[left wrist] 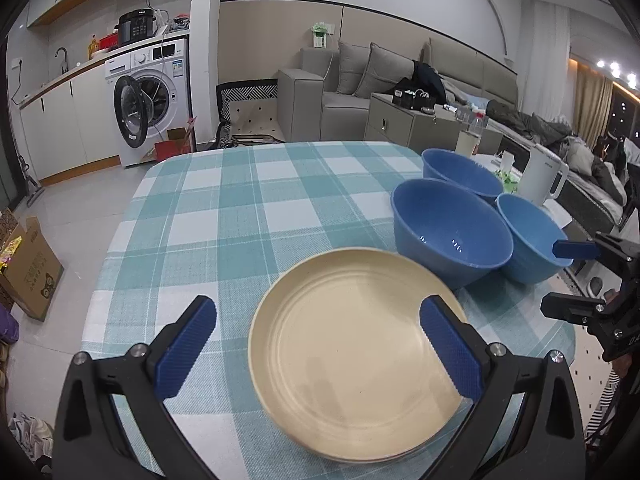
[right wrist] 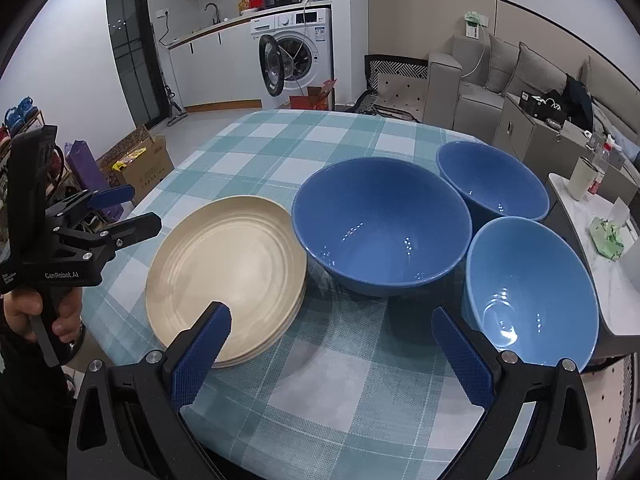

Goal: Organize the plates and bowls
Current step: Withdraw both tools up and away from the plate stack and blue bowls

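I see both grippers, left gripper (left wrist: 318,344) and right gripper (right wrist: 330,354), with jaws wide apart, holding nothing. The cream plates (right wrist: 226,276) sit lower left; three blue bowls (right wrist: 380,224) sit right.

A white washing machine (left wrist: 150,96) stands with its round door swung open, under a worktop with a black cooker (left wrist: 136,27) on top. Left of the washing machine run white cabinets and a sink tap (left wrist: 62,56); right of it, past a white pillar, sits a grey sofa (left wrist: 360,88) against a beige panelled wall. Pale floor tiles (left wrist: 80,200) lie before the washing machine, with a cardboard box (left wrist: 28,268) nearer
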The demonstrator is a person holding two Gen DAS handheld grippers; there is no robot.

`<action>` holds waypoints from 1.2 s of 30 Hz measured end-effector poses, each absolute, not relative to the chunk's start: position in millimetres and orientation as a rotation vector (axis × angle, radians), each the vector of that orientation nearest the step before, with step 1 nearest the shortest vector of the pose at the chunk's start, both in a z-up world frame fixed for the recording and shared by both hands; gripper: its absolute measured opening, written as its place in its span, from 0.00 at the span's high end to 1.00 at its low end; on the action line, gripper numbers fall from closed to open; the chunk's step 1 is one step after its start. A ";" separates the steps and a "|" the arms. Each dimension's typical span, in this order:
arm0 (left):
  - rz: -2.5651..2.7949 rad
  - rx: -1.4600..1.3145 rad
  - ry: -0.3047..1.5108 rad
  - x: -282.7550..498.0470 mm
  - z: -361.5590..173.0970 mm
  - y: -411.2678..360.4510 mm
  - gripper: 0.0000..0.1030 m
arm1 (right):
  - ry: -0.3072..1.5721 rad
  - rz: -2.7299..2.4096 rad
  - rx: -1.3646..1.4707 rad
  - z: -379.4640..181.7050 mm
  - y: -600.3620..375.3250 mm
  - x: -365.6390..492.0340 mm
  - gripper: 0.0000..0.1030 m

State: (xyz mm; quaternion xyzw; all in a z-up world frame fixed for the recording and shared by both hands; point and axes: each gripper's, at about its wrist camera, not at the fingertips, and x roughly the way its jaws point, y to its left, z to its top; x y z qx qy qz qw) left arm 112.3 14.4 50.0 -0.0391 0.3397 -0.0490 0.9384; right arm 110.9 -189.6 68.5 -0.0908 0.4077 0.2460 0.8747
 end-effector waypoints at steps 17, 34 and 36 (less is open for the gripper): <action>-0.147 -0.019 0.634 143.9 91.9 -24.1 0.00 | 0.761 0.463 -0.124 118.0 -237.2 121.2 0.01; -0.197 -0.009 0.567 199.8 129.2 -59.3 0.00 | 0.702 0.374 -0.015 156.0 -285.9 151.0 0.01; -0.205 -0.004 0.570 209.5 131.4 -63.6 0.00 | 0.698 0.363 -0.005 159.8 -290.7 156.1 0.01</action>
